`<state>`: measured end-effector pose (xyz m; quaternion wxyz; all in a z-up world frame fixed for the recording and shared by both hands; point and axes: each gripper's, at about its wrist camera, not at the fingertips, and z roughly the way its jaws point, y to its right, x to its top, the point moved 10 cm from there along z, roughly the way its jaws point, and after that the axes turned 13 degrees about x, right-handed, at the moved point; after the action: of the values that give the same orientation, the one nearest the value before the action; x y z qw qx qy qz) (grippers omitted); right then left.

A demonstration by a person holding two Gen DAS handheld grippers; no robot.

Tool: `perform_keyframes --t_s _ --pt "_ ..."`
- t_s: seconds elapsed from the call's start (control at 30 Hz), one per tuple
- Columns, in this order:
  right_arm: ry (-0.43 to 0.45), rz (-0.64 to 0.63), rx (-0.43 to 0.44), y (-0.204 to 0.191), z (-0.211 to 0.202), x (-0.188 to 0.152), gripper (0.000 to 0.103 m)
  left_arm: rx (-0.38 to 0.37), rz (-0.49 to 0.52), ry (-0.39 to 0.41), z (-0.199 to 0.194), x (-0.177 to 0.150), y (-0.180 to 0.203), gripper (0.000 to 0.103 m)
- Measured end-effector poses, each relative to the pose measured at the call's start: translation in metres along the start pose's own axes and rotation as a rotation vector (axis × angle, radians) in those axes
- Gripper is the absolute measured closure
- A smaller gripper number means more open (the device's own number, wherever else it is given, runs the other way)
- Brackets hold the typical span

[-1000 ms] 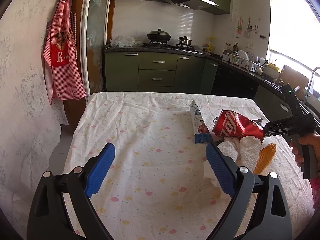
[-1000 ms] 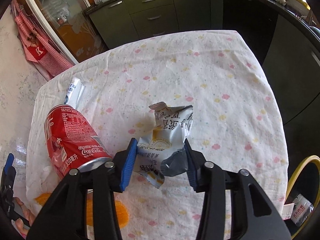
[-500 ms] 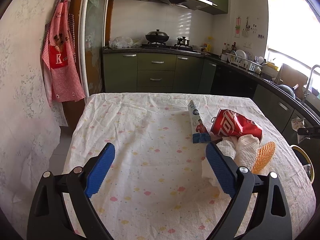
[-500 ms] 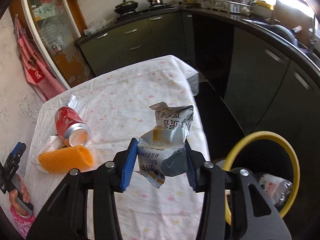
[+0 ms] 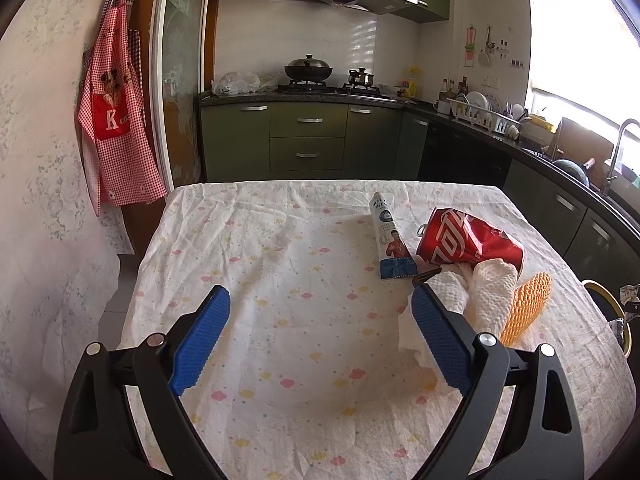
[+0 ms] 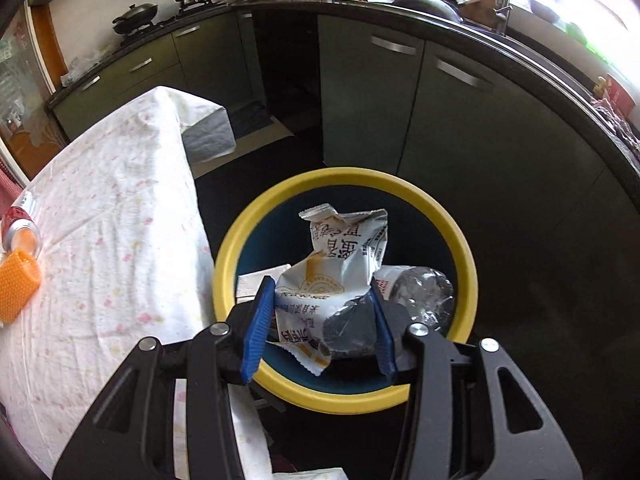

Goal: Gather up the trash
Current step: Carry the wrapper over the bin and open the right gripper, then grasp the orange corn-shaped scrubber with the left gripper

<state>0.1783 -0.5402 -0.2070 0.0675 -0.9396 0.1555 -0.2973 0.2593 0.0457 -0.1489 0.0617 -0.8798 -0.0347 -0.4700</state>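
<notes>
My right gripper (image 6: pixel 320 292) is shut on a crumpled silver snack wrapper (image 6: pixel 340 264) and holds it over the yellow-rimmed bin (image 6: pixel 468 264) beside the table. The bin holds a clear plastic bottle (image 6: pixel 420 288) and paper. My left gripper (image 5: pixel 320 312) is open and empty above the tablecloth. On the table lie a crushed red cola can (image 5: pixel 468 242), a white tube (image 5: pixel 390 238), crumpled white paper towel (image 5: pixel 480 292) and an orange foam net (image 5: pixel 526 306). The can (image 6: pixel 18 228) and orange net (image 6: pixel 16 290) also show in the right wrist view.
The table with its flowered cloth (image 5: pixel 300 264) has its right edge next to the bin (image 5: pixel 608 300). Dark green kitchen cabinets (image 6: pixel 460 120) run behind the bin. A red apron (image 5: pixel 116 120) hangs on the left wall.
My right gripper has carried the wrapper off the table to the right, to above the bin. The left gripper has stayed still and open.
</notes>
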Motion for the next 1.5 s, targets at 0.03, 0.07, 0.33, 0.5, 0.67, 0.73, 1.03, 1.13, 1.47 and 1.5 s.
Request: perform_keyframes --t_s 0.03,0.07,0.33,0.5,0.67,0.73,1.03,1.13,1.47,1.5 --pt "-0.014 -0.002 -0.014 0.005 0.002 -0.003 0.057 -0.001 0.001 0.0 0.0 0.0 0.0 0.012" --pt "-0.014 0.006 -0.014 0.007 0.002 -0.004 0.055 -0.002 0.002 0.001 -0.001 0.0 0.0 0.012" --pt "0.075 0.067 0.073 0.001 -0.024 -0.013 0.042 -0.016 0.006 0.008 -0.004 0.001 0.004 0.011" --pt "0.071 0.088 0.117 -0.006 -0.026 -0.028 0.04 -0.053 0.016 0.022 -0.008 0.002 0.012 0.01" --pt "0.079 0.104 0.129 -0.006 -0.025 -0.027 0.04 -0.113 0.054 0.075 -0.024 0.007 0.028 0.005" --pt "0.084 0.104 0.133 -0.008 -0.027 -0.027 0.04 -0.134 0.081 0.077 -0.029 0.006 0.038 0.005" --pt "0.091 0.095 0.147 -0.01 -0.03 -0.027 0.04 -0.342 0.234 -0.027 -0.039 0.026 0.098 0.005" --pt "0.086 0.096 0.152 -0.011 -0.029 -0.028 0.04 -0.372 0.208 -0.126 -0.027 0.039 0.11 0.005" --pt "0.071 0.088 0.195 -0.017 -0.022 -0.029 0.04 -0.377 0.289 -0.365 -0.014 0.043 0.169 0.006" --pt "0.071 0.088 0.198 -0.017 -0.022 -0.03 0.04 -0.4 0.336 -0.373 -0.02 0.039 0.179 0.008"
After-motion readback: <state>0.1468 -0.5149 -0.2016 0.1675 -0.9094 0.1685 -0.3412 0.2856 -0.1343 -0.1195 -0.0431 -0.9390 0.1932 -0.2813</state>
